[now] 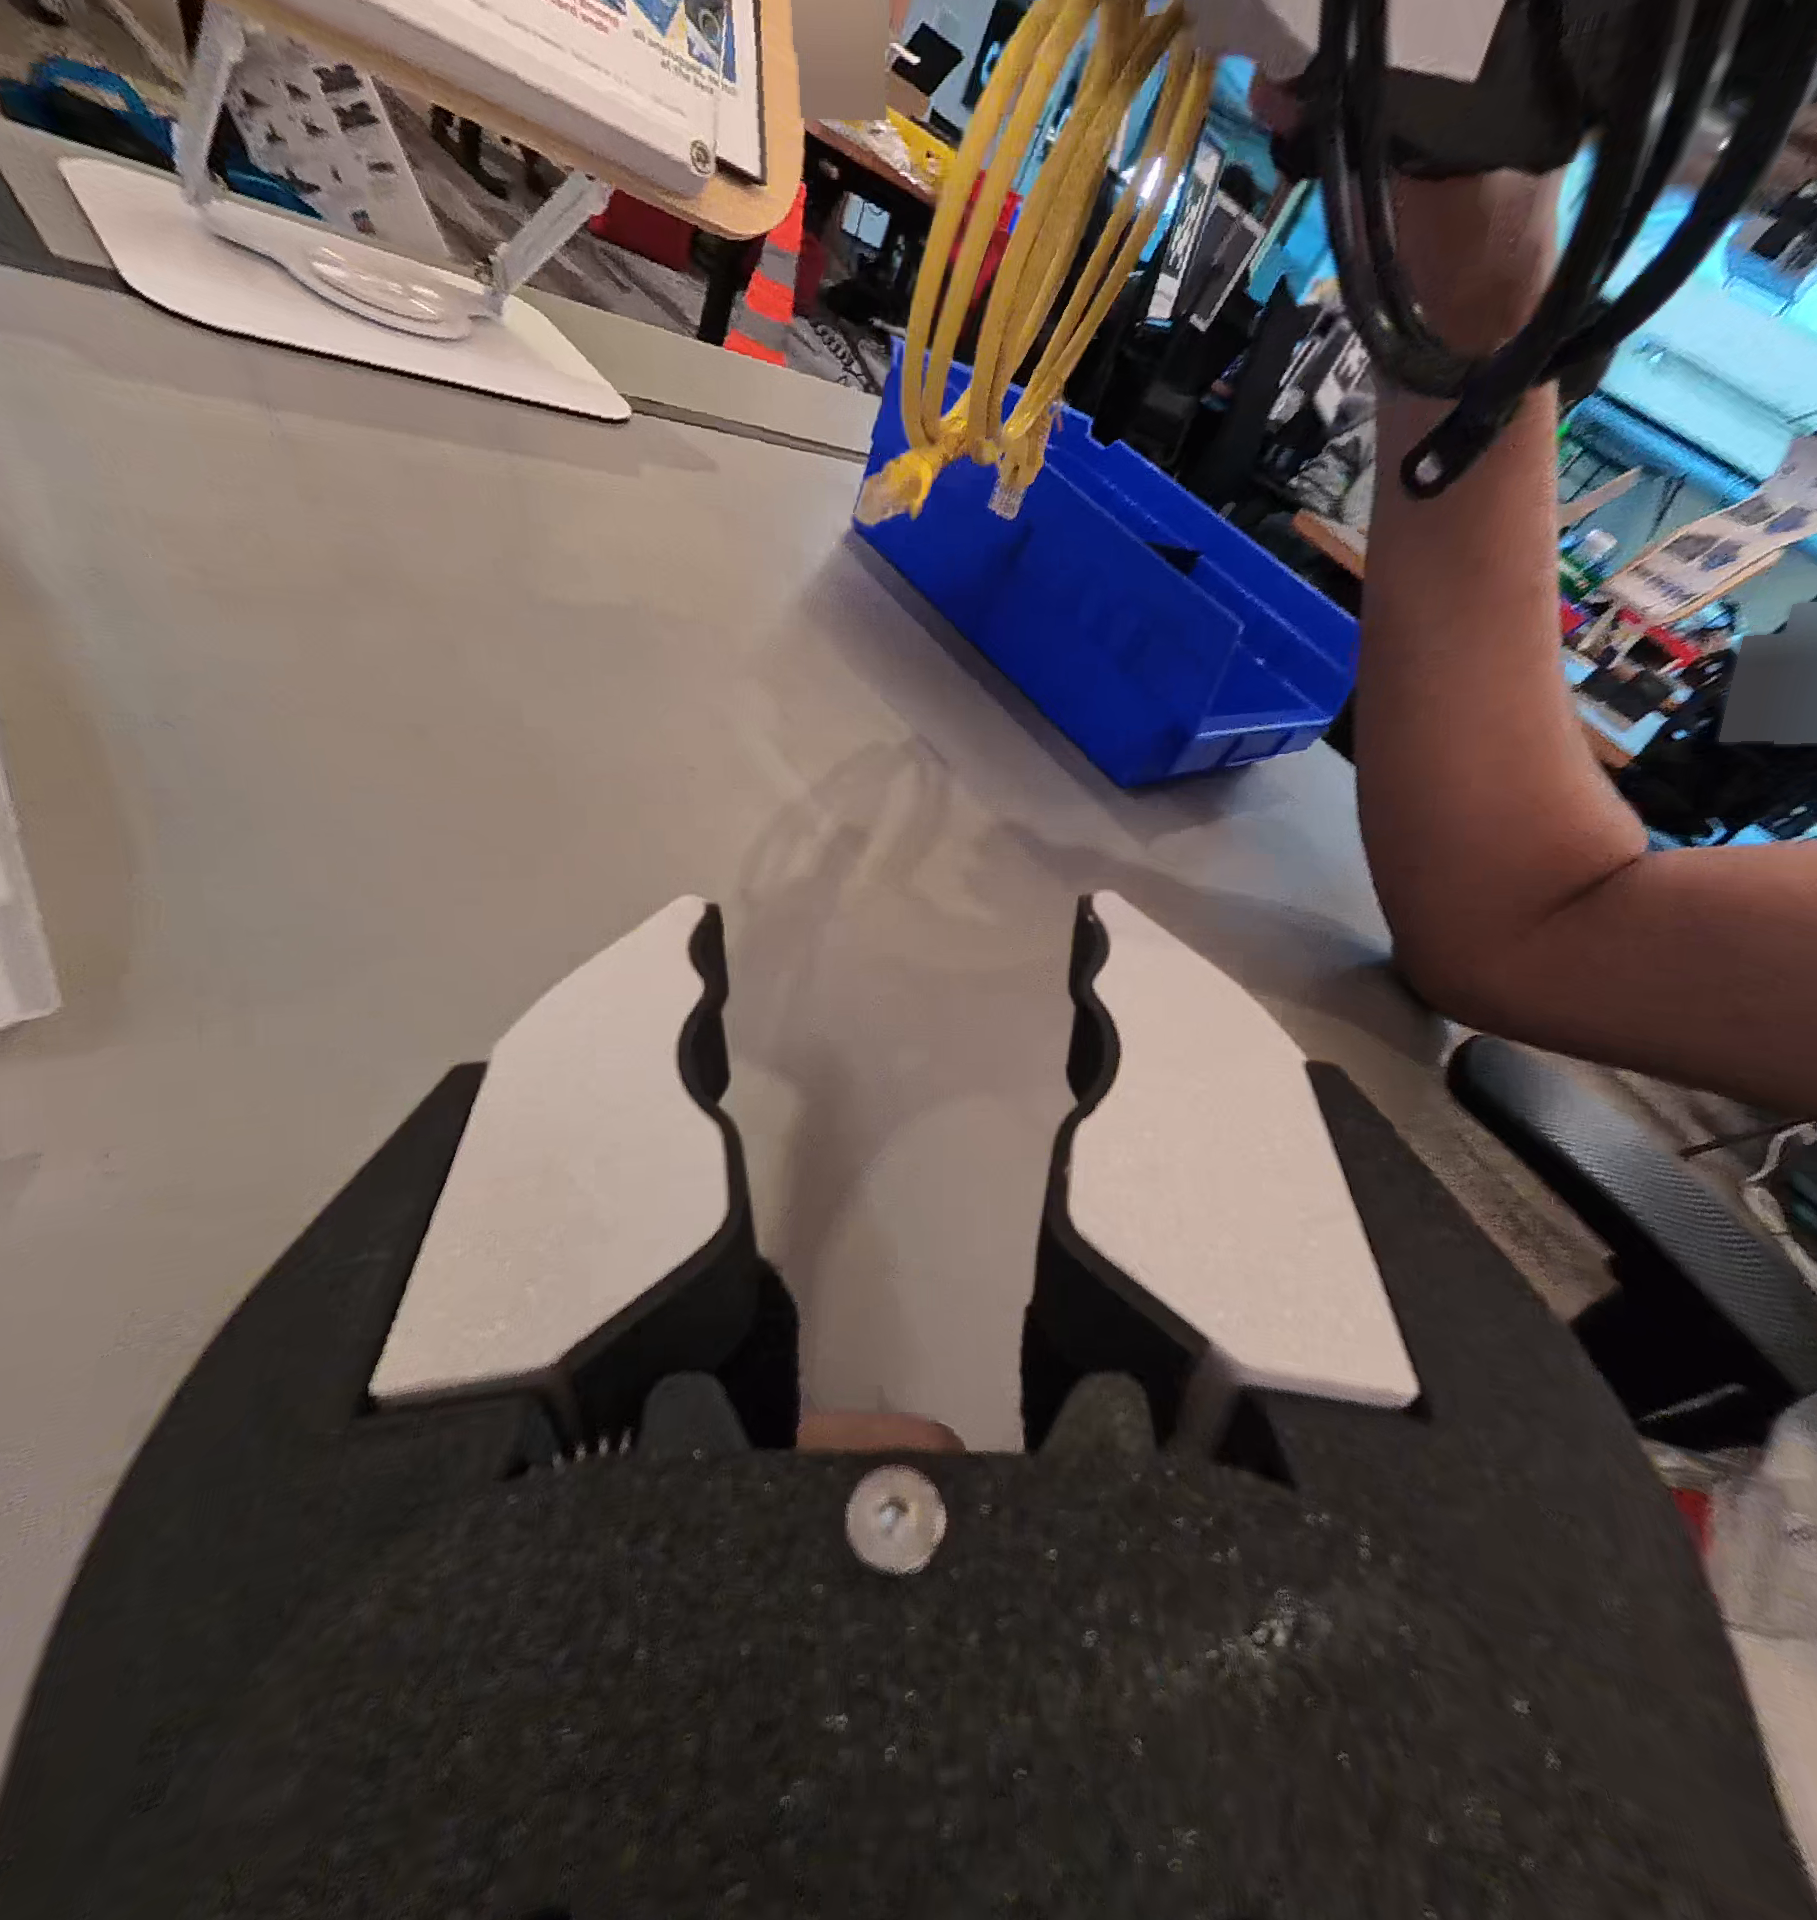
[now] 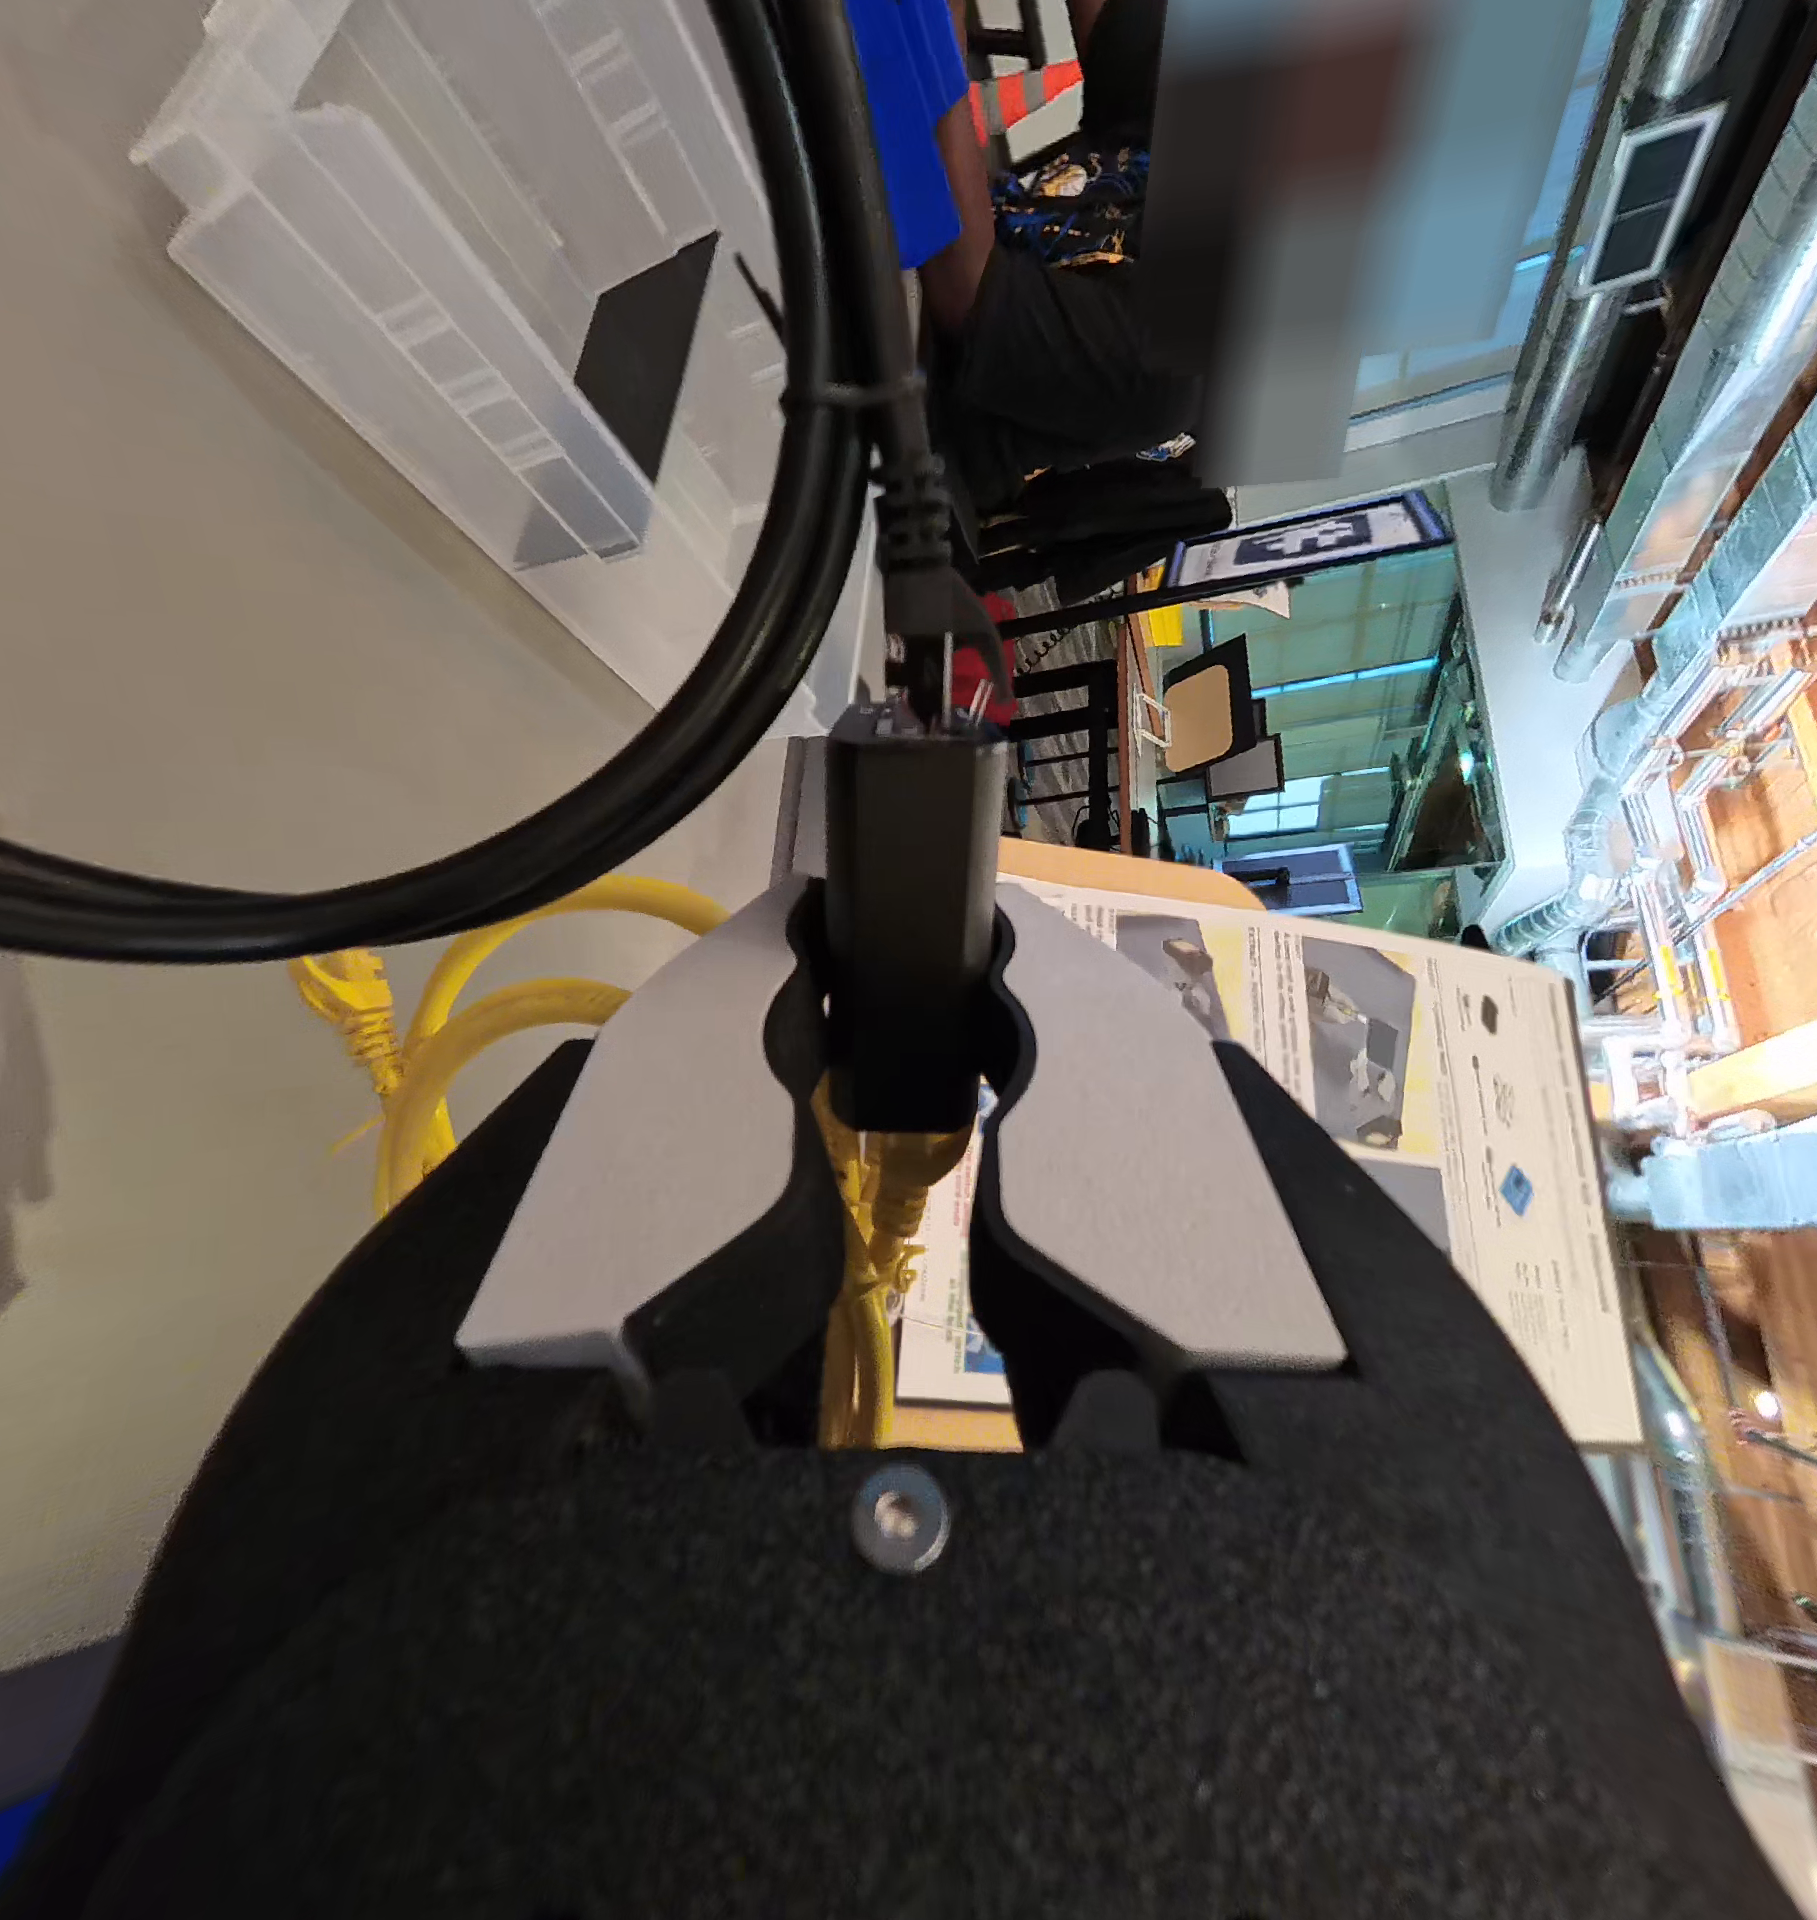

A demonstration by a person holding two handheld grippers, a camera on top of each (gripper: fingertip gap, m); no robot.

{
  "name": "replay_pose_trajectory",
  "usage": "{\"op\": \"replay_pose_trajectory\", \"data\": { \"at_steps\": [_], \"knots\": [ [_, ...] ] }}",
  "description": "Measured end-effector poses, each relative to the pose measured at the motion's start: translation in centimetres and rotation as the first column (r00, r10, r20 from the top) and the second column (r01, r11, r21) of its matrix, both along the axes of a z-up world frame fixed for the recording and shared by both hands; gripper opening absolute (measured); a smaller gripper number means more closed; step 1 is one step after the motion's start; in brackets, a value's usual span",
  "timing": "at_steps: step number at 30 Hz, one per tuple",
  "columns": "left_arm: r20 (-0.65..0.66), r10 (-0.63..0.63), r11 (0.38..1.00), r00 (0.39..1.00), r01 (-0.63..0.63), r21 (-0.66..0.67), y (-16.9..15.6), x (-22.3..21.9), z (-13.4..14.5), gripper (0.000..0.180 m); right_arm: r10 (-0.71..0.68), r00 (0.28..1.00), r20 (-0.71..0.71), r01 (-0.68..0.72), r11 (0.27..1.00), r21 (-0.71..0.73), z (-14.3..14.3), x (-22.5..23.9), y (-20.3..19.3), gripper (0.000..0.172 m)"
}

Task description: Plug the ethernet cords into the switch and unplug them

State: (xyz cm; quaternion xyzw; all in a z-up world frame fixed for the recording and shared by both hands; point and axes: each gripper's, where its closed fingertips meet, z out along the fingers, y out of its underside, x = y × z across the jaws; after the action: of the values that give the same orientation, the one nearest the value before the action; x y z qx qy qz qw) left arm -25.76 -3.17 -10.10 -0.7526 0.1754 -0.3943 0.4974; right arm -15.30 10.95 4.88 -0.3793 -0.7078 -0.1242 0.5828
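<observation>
While raised high above the grey table [image 1: 364,727], right gripper [image 2: 909,997] clamped on a black box-shaped switch [image 2: 909,883], pads pressing both its sides; forearm [image 1: 1475,623] upright, elbow near the table edge. Yellow ethernet cords [image 1: 1029,260] hanging in loops from the switch, loose plugs dangling in front of a blue bin [image 1: 1143,623]; black power cable [image 2: 675,727] coiled beside it. Left gripper [image 1: 896,925] low over the table, fingers wide apart, nothing between them.
</observation>
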Motion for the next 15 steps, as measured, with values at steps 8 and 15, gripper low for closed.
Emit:
{"op": "replay_pose_trajectory", "data": {
  "at_steps": [8,15],
  "knots": [
    [0.057,-0.08,0.989,0.995,0.087,-0.121,-0.2,0.9,-1.1,0.058,-0.186,0.967,-0.174,0.14,0.959,-0.247,8.0,7.7,1.8,0.025],
    [0.071,-0.141,0.978,0.988,0.15,-0.145,-0.8,2.2,-1.3,0.057,-0.232,0.946,0.227,0.321,0.565,-0.76,4.4,18.2,5.5,0.025]
  ]
}}
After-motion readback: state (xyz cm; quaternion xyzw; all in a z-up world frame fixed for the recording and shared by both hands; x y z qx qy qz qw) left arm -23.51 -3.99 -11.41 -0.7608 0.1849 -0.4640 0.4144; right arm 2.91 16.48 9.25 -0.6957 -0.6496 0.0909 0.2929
